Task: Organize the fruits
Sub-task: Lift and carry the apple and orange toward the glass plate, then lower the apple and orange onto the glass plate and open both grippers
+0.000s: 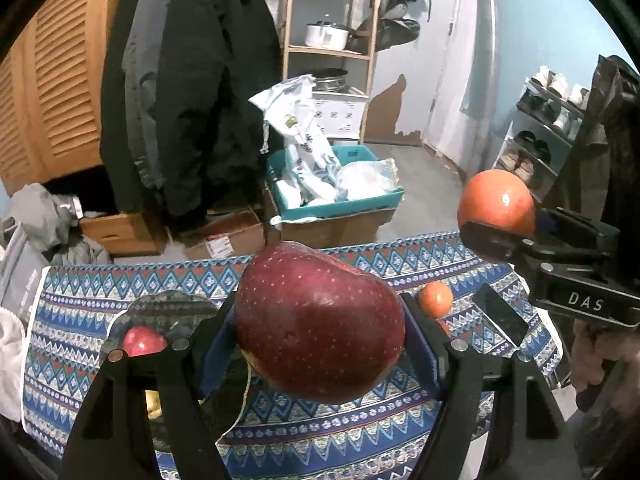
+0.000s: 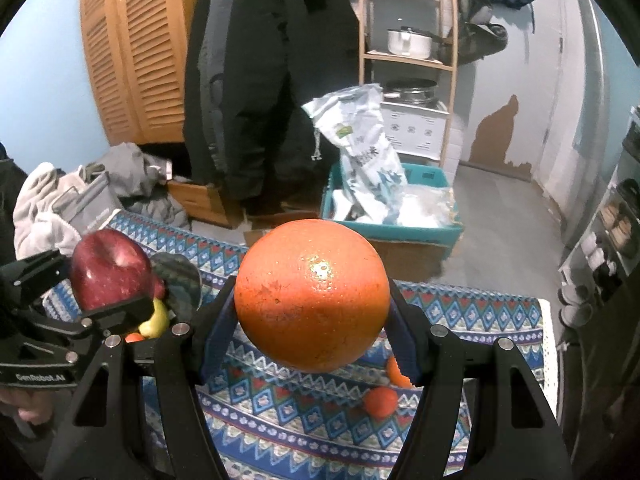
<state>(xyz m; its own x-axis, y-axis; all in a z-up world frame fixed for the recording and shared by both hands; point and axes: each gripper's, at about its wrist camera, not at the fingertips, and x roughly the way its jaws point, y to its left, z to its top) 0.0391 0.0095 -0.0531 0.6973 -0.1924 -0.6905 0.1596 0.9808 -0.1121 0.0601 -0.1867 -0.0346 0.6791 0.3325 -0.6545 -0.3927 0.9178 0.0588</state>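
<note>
A patterned tablecloth point(image 1: 120, 280) covers the table — beyond it hang dark coats point(image 1: 192, 80), with a teal crate point(image 1: 340, 204) of bags and a wooden shelf point(image 1: 332, 52) holding a pot point(image 1: 326, 35).

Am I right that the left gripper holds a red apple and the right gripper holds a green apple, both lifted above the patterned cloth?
Not quite. The right gripper holds an orange, not a green apple, as the right wrist view shows. The left gripper does hold the red apple, and both are above the patterned cloth.
</note>
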